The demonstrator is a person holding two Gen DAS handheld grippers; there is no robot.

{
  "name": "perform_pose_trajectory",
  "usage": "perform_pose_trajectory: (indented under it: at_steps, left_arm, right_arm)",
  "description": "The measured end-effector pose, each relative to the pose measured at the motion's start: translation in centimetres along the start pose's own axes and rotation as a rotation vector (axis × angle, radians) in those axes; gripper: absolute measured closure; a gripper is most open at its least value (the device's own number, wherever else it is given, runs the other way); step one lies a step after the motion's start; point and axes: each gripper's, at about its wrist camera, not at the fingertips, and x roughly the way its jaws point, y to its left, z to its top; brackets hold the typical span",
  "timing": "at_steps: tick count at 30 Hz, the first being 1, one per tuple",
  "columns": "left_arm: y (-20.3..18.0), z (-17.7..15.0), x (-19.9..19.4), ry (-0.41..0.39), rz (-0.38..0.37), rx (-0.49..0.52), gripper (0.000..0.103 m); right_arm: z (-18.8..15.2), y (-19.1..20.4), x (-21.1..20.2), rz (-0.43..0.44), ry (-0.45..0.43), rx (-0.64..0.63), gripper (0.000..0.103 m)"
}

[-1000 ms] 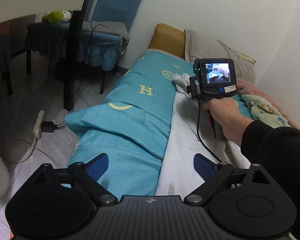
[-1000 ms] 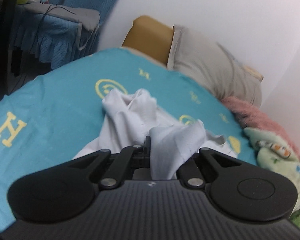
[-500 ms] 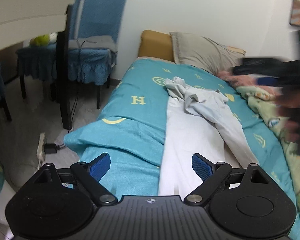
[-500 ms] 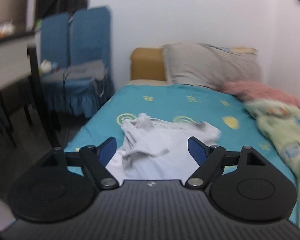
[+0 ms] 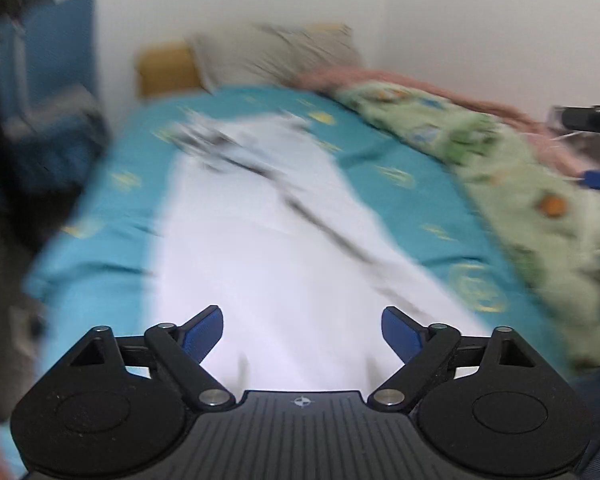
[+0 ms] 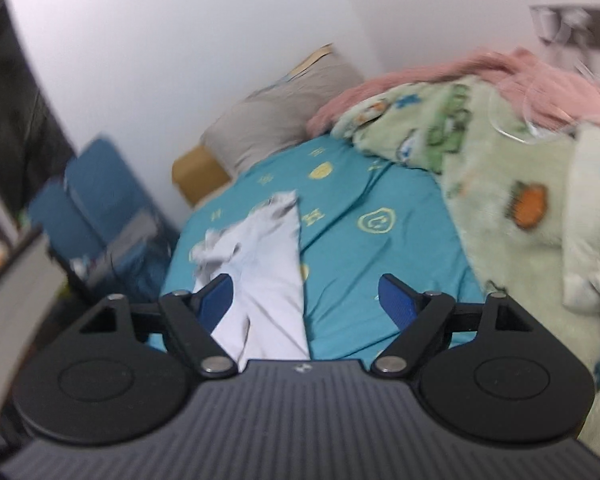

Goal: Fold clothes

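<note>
A white garment (image 5: 268, 240) lies lengthwise on the teal bedsheet (image 5: 112, 184), its far end bunched and creased. It also shows in the right wrist view (image 6: 266, 264), left of centre. My left gripper (image 5: 302, 334) is open and empty, low over the near end of the garment. My right gripper (image 6: 306, 298) is open and empty, held above the bed, with the garment under its left finger. The left wrist view is blurred by motion.
A green patterned blanket (image 6: 500, 184) and a pink one (image 6: 540, 76) are heaped along the bed's right side. A grey pillow (image 6: 276, 120) lies at the head by the wall. A blue chair (image 6: 92, 200) stands left of the bed.
My right gripper has let go of the white cloth, opened, and pulled back and to the right. My left gripper has swung right from the bed's edge to over the garment.
</note>
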Motion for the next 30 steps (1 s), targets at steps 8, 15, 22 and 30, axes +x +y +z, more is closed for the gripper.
perform_pose_trajectory:
  at_steps: [8,15,22,30]
  left_arm:
    - [-3.9,-0.2,8.0,0.212,-0.353,-0.229,0.045]
    - [-5.2,-1.1,12.6,0.319,-0.394,-0.283,0.055]
    - [-5.1,-1.2,14.2,0.357,-0.464,-0.330,0.072]
    - [-4.5,-0.8,12.9,0.337,-0.482,-0.347,0.100]
  right_arm:
    - [0.3,-3.0,2.1,0.067,0.043,0.071,0.021]
    - [0.0,-3.6,4.2,0.118,0.117,0.113,0.021]
    - [0.0,-4.3,5.2,0.115,0.125,0.174,0.021]
    - [-0.3,-4.0,5.5,0.082,0.131,0.157,0.021]
